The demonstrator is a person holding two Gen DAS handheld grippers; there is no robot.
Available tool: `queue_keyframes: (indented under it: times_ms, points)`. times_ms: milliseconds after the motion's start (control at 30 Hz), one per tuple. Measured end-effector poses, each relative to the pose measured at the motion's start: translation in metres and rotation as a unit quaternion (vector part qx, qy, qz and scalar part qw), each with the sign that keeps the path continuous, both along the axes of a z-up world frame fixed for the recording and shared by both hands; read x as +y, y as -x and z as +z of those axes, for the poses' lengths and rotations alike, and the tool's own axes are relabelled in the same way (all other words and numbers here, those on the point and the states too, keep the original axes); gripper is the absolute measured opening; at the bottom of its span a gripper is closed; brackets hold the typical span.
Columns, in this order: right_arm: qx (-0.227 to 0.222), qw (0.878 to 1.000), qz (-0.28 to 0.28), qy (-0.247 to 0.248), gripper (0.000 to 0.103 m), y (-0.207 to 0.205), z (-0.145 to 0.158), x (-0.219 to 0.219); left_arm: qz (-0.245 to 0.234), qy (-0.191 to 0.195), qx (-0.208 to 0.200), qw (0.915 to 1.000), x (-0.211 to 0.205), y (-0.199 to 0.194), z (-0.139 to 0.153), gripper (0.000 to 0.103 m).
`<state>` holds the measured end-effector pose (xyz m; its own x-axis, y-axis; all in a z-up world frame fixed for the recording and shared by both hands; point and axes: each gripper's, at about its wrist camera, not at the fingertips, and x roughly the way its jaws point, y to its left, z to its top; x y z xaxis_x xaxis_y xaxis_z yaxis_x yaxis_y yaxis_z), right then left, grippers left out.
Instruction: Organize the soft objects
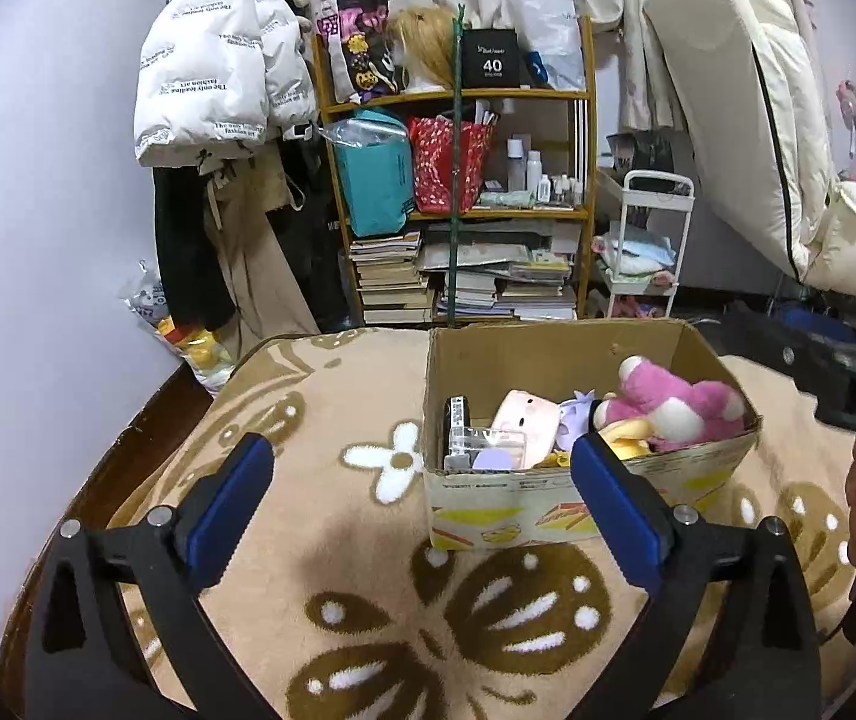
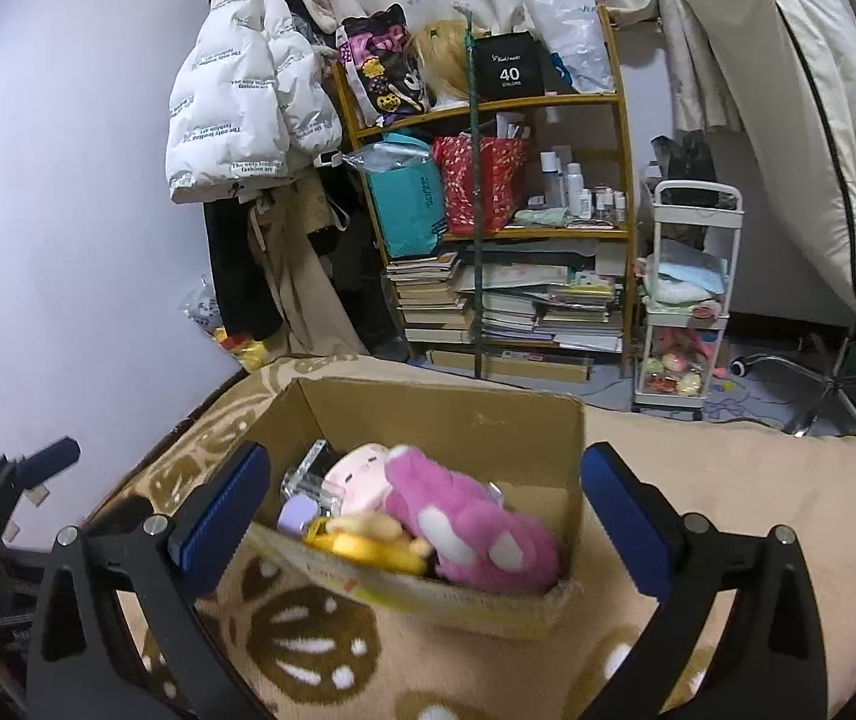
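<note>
An open cardboard box (image 1: 583, 498) sits on a beige blanket (image 1: 332, 528) with brown and white flower shapes; the blanket lies bare in front of the box and to its left, up to a dark edge by the wall. The left gripper (image 1: 422, 480) hovers low before the box, its jaws spread wide and empty, the right-hand pad overlapping the box's front wall. The right gripper (image 2: 428, 492) hangs above the box's near rim, jaws released wide and empty, straddling the opening. Behind stand a crowded wooden shelf (image 2: 547, 234) of books and bags, a hanging white puffer jacket (image 1: 206, 60) and a white cart (image 2: 691, 300). Inside the box, a pink and white plush toy (image 2: 463, 516) lies against the right wall, beside a yellow soft toy (image 2: 374, 540), a pale pink item (image 1: 526, 420) and a clear plastic case (image 1: 487, 441).
</note>
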<state>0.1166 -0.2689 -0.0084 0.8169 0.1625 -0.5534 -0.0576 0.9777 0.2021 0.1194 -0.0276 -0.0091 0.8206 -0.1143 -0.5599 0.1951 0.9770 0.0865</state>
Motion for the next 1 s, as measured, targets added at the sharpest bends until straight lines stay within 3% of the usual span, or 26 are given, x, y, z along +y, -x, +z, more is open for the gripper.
queue_keyframes:
  times_ms: [300,633,1000]
  points:
    - [-0.022,0.999,-0.026,0.002,0.103,0.049,0.021,-0.006,-0.012,-0.010,-0.034,0.9993,-0.001,0.031,0.018,0.099]
    - [-0.055,0.997,-0.047,0.035,0.103,0.109,0.038,-0.009,-0.005,0.009,-0.061,0.9981,0.013,0.077,0.030,0.099]
    - [-0.061,0.994,-0.076,0.054,0.103,0.141,0.044,-0.018,0.002,0.025,-0.071,0.9972,0.031,0.108,0.036,0.099]
